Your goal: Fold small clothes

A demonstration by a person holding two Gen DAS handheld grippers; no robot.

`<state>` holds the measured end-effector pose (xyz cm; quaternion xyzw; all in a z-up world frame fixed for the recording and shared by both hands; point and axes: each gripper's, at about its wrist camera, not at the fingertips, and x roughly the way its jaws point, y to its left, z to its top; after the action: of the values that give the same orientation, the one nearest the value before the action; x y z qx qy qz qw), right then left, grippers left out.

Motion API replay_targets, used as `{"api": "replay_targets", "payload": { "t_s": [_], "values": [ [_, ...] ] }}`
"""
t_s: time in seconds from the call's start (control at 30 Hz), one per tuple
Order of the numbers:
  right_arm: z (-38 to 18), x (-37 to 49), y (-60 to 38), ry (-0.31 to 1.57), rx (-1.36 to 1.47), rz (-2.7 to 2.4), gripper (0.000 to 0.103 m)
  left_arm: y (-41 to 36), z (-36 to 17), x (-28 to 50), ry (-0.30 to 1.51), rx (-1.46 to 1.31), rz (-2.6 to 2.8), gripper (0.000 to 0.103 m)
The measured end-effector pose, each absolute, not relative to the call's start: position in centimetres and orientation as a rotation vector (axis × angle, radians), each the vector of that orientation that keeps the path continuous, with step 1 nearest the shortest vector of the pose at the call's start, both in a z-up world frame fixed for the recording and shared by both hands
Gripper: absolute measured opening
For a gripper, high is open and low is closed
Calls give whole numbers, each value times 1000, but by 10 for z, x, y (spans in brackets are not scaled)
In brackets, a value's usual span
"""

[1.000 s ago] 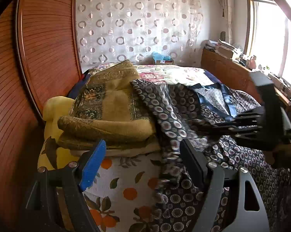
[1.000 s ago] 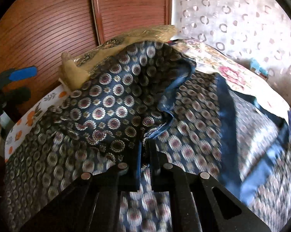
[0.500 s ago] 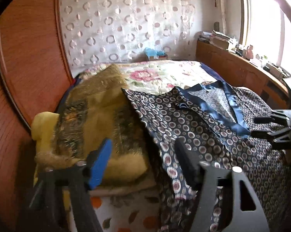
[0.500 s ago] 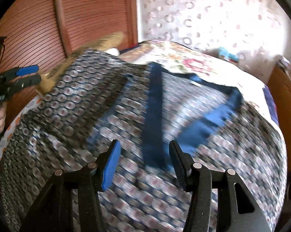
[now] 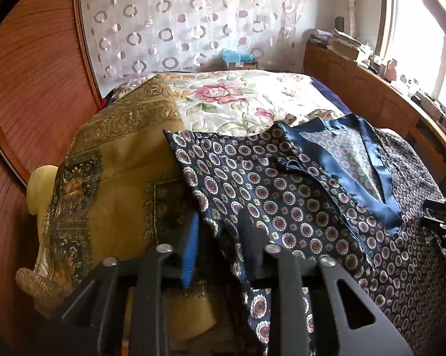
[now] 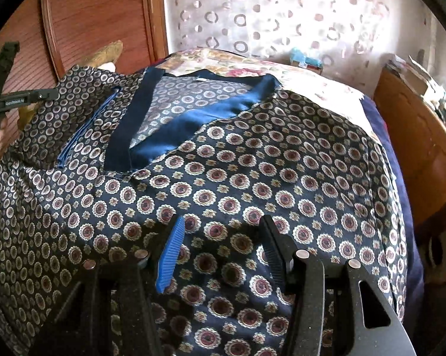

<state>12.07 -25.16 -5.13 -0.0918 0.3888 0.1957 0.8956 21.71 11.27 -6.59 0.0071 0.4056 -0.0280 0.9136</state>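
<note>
Patterned garment spread on the bed, both grippers hovering apart over it.

We see the navy medallion-print top [image 6: 252,184] lying flat on the floral bedspread [image 5: 237,101], its blue satin V-neck trim [image 6: 193,118] facing up and its left edge draped onto the folded gold blanket [image 5: 119,163]. Our right gripper [image 6: 220,249] hangs just above the cloth with its 2 fingers spread wide, gripping nothing. Our left gripper [image 5: 220,243] sits at the garment's left edge, jaws moderately apart, the fabric's border lying between them unclamped.
</note>
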Motion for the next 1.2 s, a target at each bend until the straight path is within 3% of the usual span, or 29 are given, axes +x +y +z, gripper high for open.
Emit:
{"api": "replay_targets", "payload": {
  "t_s": [0.13, 0.43, 0.7, 0.8, 0.9, 0.97, 1.03, 1.1, 1.2],
  "values": [
    [-50, 122, -261, 805, -175, 404, 54, 111, -61, 219, 829, 28, -69, 4],
    [-42, 124, -255, 787, -166, 410, 54, 123, -30, 209, 724, 54, -12, 2],
    [-12, 111, -286, 722, -131, 381, 54, 149, -34, 208, 753, -9, -11, 4],
    [-8, 105, -304, 711, -120, 350, 54, 146, -31, 198, 730, -15, -12, 13],
    [-10, 100, -323, 712, -95, 317, 54, 142, -25, 180, 670, -21, -71, 43],
    [-12, 97, -337, 715, -78, 293, 54, 138, -22, 169, 645, -26, -107, 53],
    [-15, 93, -350, 719, -63, 269, 54, 134, -21, 158, 621, -27, -129, 70],
    [-17, 90, -363, 725, -47, 243, 54, 129, -19, 148, 606, -35, -153, 76],
    [-22, 87, -379, 738, -30, 207, 54, 118, -16, 137, 594, -34, -159, 76]
  ]
}}
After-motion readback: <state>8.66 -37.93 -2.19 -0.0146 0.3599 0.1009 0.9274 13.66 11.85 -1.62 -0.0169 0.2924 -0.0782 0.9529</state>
